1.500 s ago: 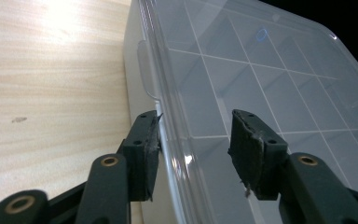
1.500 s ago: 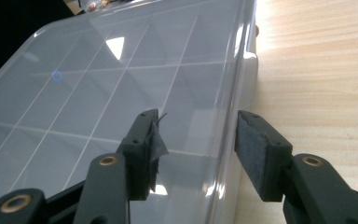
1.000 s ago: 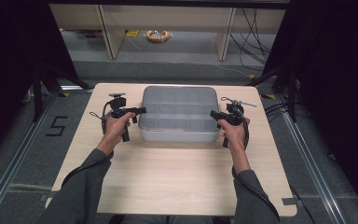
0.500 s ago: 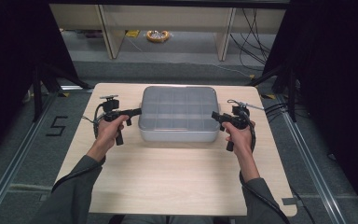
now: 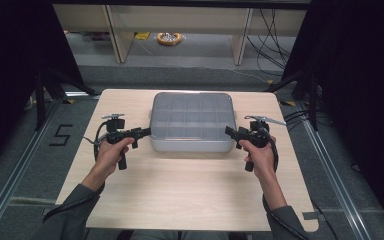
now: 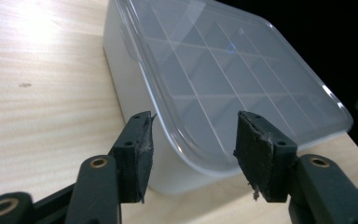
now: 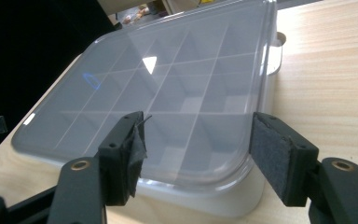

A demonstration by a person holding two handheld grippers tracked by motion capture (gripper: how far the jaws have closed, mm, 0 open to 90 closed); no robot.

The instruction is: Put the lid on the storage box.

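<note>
We hold both empty grippers, left and right, wide open beside the lidded box; we close evenly on opposite sides.

High view: looked forward and down from above the person's side, taking in the whole counter and the floor beyond.
Left gripper view: sat low and close, looked along its own jaws at a near corner of the lidded box.
Right gripper view: sat low and close, faced the opposite corner.
Shared: box and counter appeared in all three views.
</note>
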